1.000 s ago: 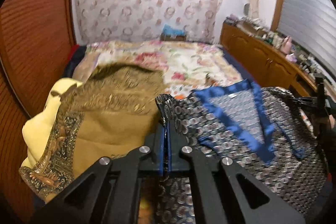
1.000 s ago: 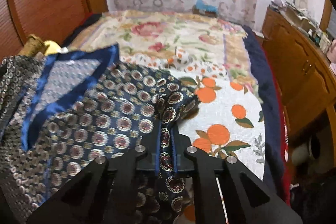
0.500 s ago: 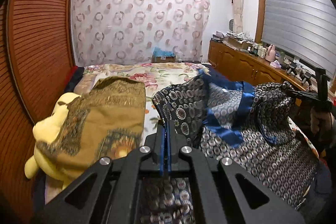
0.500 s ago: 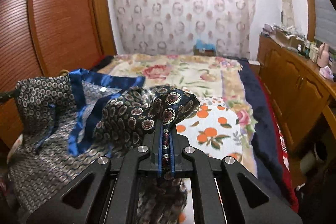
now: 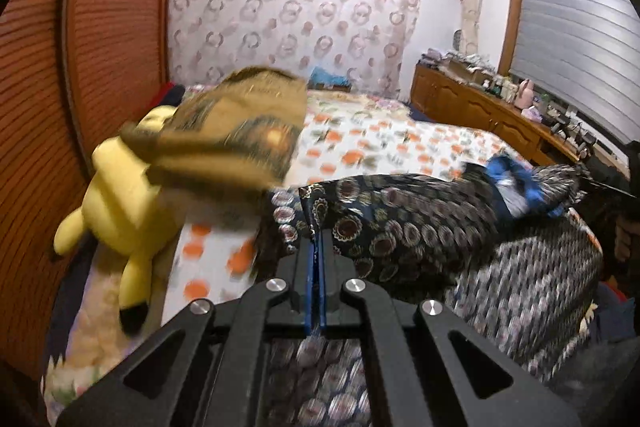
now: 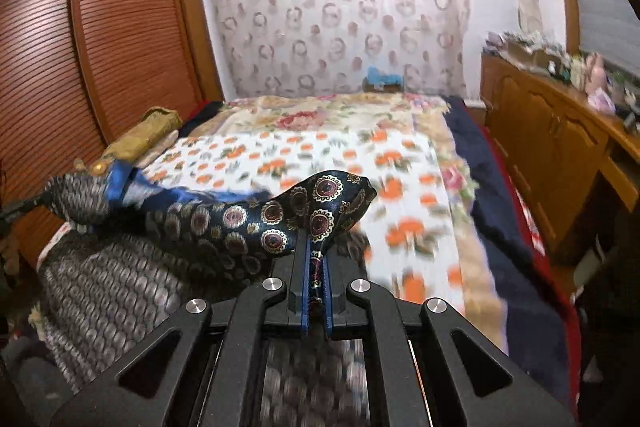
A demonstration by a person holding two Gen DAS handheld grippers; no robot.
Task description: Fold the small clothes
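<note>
Both tongs (left [image 5: 316, 247], right [image 6: 316, 259]) clamped on patterned garment [image 5: 420, 227]

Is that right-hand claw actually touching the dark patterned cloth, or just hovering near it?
Touching. In the right wrist view the right gripper is shut on the dark patterned cloth, with a fold of it pinched between the blue pads.

Patterned garment [image 5: 420, 223]: dark navy satin with medallion print, blue trim, grey-printed reverse. Lifted off the bed, stretched in a sagging band between both grippers, one corner pinched in each, remainder hanging below and toward the camera, blurred.
</note>
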